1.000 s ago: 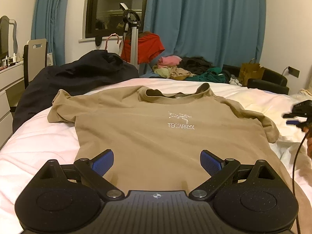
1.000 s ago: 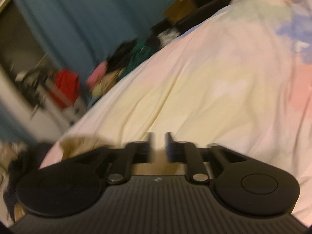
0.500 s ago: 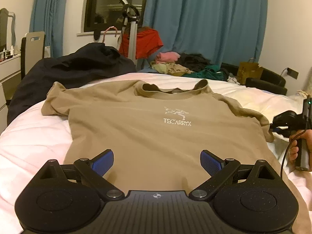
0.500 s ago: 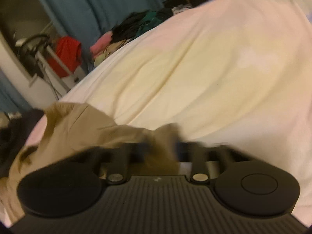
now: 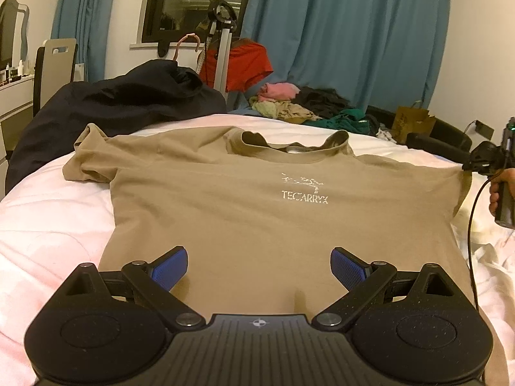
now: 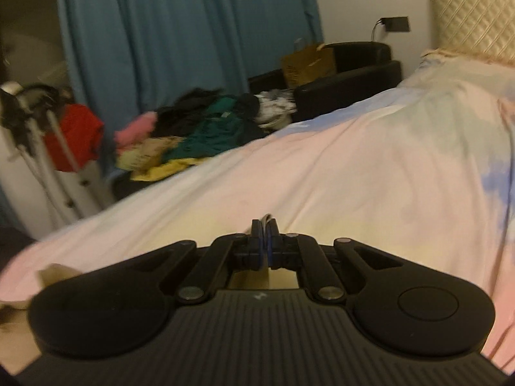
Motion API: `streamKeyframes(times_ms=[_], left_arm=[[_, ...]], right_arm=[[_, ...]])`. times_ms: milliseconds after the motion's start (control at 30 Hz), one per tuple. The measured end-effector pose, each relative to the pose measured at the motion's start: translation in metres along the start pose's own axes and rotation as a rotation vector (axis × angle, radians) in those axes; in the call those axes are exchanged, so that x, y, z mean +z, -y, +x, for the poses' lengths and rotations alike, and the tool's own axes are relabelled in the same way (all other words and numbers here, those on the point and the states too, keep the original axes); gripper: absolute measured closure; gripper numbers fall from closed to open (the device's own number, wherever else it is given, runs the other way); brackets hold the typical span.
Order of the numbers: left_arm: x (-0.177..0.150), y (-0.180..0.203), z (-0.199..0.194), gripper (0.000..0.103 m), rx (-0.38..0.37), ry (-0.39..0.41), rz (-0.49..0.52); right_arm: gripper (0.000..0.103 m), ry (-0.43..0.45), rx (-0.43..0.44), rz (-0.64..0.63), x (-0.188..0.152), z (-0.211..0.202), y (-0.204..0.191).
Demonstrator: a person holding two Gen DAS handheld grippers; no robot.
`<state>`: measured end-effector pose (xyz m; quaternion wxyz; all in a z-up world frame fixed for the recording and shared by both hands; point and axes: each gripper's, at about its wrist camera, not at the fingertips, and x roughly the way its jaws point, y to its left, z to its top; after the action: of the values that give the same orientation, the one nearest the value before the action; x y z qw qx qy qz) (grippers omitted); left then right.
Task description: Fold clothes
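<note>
Left hand-held gripper (image 5: 259, 265) spread above the tan T-shirt (image 5: 257, 225); right hand-held gripper (image 6: 265, 230) pinching its 3 o'clock sleeve (image 5: 458, 183)

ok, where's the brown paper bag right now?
The paper bag is off the far right side of the bed in the left wrist view, against the black armchair below the blue curtain, just right of the clothes pile.

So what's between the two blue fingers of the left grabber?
In the left wrist view, only the tan T-shirt shows between the open left gripper's blue pads.
</note>
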<state>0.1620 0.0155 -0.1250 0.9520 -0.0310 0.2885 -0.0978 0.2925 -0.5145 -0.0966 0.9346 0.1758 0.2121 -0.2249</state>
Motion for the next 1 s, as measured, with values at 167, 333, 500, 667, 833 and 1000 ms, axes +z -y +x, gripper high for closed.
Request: streamKeyframes(times_ms=[167,333,500,667,833,1000], left_arm=[[0.000,-0.003,0.009,0.006,0.011,-0.015,-0.012],[0.000,-0.008,0.008,0.006,-0.002,-0.020,-0.036],[-0.001,-0.009,-0.001,0.006,-0.024,-0.022,-0.054],[-0.004,-0.008,-0.008,0.006,-0.040,-0.031,-0.067],[-0.003,-0.006,-0.007,0.006,-0.031,-0.021,-0.066],[-0.006,-0.007,0.003,0.006,-0.017,-0.044,-0.063]], right_arm=[[0.090,-0.015,-0.016,0.081,-0.019,0.013,0.014],[0.014,0.068,0.064,0.245,-0.041,-0.026,0.020],[0.014,-0.080,0.244,0.428,-0.080,-0.051,0.017],[0.014,-0.311,0.308,0.510,-0.112,-0.042,0.000],[0.013,-0.318,0.350,0.511,-0.125,-0.019,-0.019],[0.016,-0.187,0.287,0.532,-0.124,-0.005,-0.015]])
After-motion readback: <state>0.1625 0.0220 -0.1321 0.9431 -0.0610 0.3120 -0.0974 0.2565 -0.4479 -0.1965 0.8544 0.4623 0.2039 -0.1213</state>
